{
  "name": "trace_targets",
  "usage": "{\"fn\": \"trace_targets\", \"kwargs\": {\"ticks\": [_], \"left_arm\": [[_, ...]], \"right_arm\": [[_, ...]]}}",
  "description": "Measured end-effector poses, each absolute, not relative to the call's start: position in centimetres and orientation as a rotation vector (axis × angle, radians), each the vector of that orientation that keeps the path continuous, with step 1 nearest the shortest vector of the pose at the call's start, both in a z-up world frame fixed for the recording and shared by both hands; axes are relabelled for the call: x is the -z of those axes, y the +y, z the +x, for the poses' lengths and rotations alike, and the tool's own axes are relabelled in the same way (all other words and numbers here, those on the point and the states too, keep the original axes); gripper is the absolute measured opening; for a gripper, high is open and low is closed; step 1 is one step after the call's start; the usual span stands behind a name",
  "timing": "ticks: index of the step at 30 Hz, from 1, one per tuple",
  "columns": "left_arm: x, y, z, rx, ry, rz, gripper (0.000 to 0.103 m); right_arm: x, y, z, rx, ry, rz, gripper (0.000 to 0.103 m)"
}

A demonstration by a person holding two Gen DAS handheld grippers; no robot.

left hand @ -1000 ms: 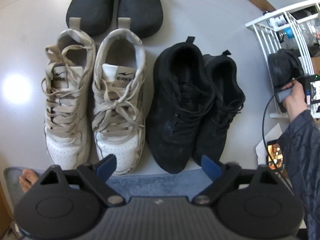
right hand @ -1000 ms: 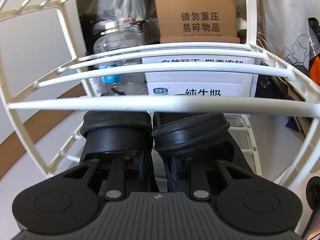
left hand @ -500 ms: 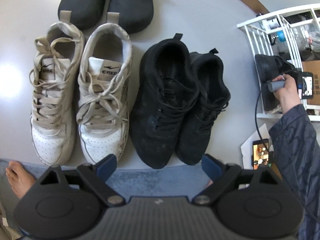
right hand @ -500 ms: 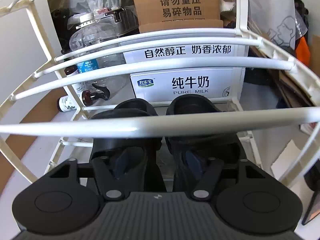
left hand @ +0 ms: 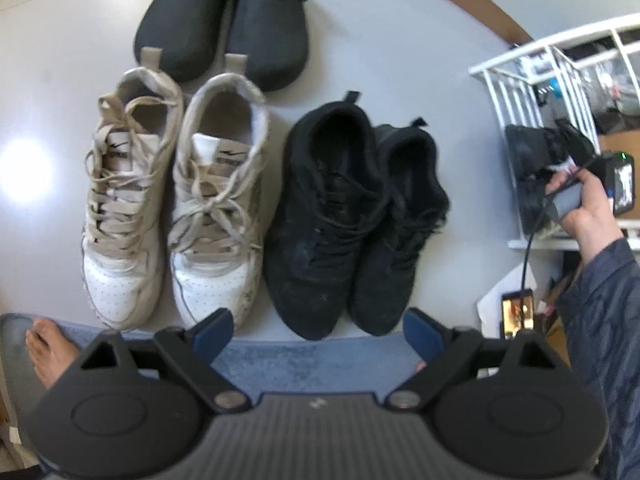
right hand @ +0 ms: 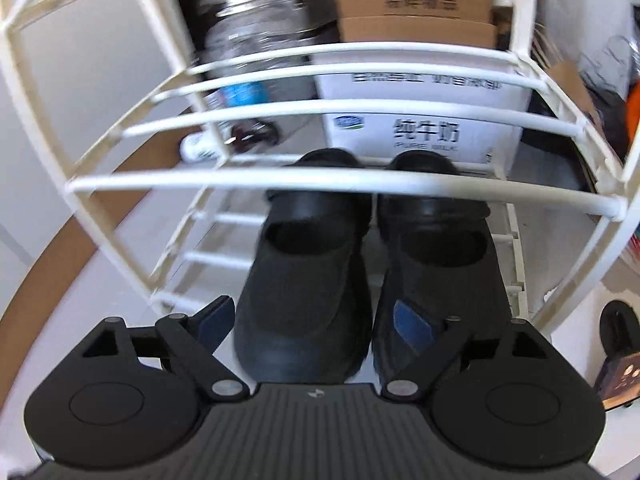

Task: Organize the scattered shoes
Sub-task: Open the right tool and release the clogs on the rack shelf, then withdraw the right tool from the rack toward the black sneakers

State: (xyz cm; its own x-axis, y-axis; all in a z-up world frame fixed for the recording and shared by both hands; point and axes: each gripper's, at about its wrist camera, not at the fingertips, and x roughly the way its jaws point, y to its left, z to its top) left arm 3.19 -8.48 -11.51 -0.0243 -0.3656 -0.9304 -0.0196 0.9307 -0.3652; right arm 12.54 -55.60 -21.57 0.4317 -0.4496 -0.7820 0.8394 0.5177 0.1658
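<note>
Pale grey floor carries three pairs of shoes in the left wrist view, and a white wire shoe rack fills the right wrist view. On the rack's lower shelf stands a pair of black slip-on shoes, side by side, toes pointing away toward a white milk carton box behind the rack. The right gripper hovers over their heels with its fingers spread wide; its jaws have just been opening, and the pads press on nothing. The left blue pad sits just outside the left shoe's heel, while the right pad lies over the right shoe's heel, so the left shoe's heel is between them in the picture. A brown cardboard box and a clear jar stand further back, blurred.

Out on the floor, the beige and white sneakers lie beside the black lace-up sneakers, with black clogs beyond them. The left gripper hangs above the near toes with fingers wide and nothing between them, over a blue mat. A bare foot rests on the mat's left end. At right, a hand in a dark sleeve holds the other gripper at the rack
</note>
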Motion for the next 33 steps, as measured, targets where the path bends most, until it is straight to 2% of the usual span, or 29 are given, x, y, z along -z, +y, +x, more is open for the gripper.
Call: {"fn": "trace_targets", "kwargs": {"ticks": [6, 11, 19, 26, 33], "left_arm": [[10.7, -8.4, 2.2, 0.269, 1.578, -0.301, 0.093], [9.6, -8.4, 1.3, 0.273, 1.564, -0.277, 0.094], [7.9, -9.2, 0.6, 0.315, 1.518, -0.195, 0.094], [8.9, -9.6, 0.3, 0.305, 1.526, -0.155, 0.094], [9.0, -9.4, 0.4, 0.244, 1.518, -0.168, 0.094]], "right_arm": [[17.1, -52.5, 10.7, 0.693, 0.822, 0.473, 0.09], [13.7, -51.5, 8.6, 0.669, 0.862, 0.516, 0.09], [6.7, -49.6, 5.6, 0.587, 0.952, 0.425, 0.09], [1.5, -47.9, 1.5, 0.536, 0.946, 0.385, 0.09], [-4.0, -46.0, -3.3, 0.489, 0.848, 0.302, 0.09]]}}
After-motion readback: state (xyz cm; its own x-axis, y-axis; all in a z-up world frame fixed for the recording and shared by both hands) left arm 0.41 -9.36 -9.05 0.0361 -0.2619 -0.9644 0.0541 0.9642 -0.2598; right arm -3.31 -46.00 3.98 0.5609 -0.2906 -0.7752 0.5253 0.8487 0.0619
